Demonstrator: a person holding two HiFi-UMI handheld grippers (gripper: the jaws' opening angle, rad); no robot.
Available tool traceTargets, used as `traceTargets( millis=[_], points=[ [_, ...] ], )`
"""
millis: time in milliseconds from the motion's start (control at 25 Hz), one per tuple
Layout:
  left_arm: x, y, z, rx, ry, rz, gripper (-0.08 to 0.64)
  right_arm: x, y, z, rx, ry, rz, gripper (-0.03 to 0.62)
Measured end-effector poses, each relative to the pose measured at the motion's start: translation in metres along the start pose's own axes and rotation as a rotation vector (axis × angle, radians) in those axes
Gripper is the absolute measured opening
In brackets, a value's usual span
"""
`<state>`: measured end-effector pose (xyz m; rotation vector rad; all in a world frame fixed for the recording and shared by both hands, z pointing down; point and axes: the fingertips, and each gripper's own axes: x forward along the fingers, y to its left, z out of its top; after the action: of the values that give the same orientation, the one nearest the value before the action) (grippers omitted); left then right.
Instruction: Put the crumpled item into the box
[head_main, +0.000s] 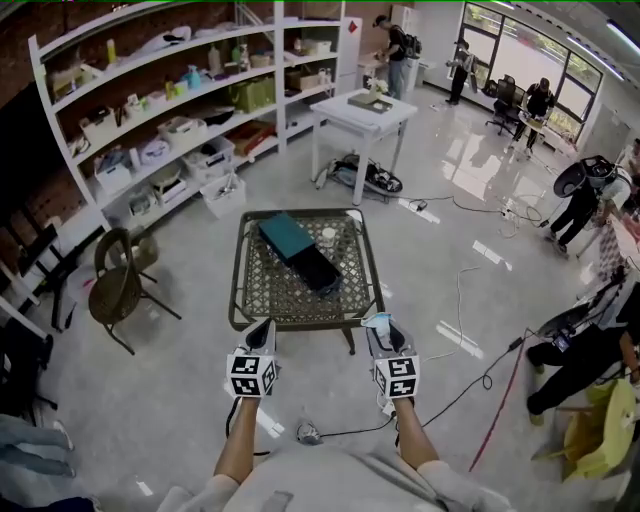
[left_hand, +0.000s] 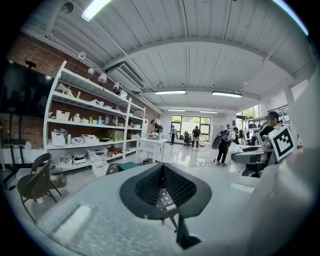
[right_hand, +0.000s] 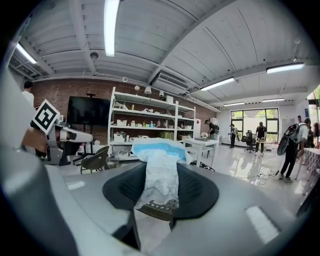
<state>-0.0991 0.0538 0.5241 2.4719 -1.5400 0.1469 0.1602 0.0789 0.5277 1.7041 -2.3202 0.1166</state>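
Note:
My right gripper (head_main: 379, 327) is shut on the crumpled item (head_main: 377, 320), a white and light-blue wad that sticks up between its dark pads (right_hand: 197, 187). The crumpled item (right_hand: 161, 165) fills the middle of the right gripper view. The box (head_main: 313, 266) is dark and open, with a teal lid (head_main: 284, 235) beside it, on the wicker-topped table (head_main: 241, 292). Both grippers hover at the table's near edge, apart from the box. My left gripper (head_main: 263, 327) holds nothing and its tips (left_hand: 162, 167) meet. The teal lid (left_hand: 128, 165) shows past them.
A small white cup (head_main: 328, 236) stands on the table beside the box. A green chair (head_main: 115, 285) is to the left, long shelves (head_main: 170, 110) and a white table (head_main: 365, 115) behind. Cables (head_main: 480, 378) cross the floor on the right, near seated people (head_main: 585, 345).

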Motion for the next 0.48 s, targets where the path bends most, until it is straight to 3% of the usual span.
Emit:
traceTargets(
  millis=[480],
  points=[
    [0.072, 0.059, 0.014, 0.005, 0.004, -0.057, 0.006, 0.084, 0.000, 0.006, 0.015, 0.022, -0.042, 0.163]
  ],
)
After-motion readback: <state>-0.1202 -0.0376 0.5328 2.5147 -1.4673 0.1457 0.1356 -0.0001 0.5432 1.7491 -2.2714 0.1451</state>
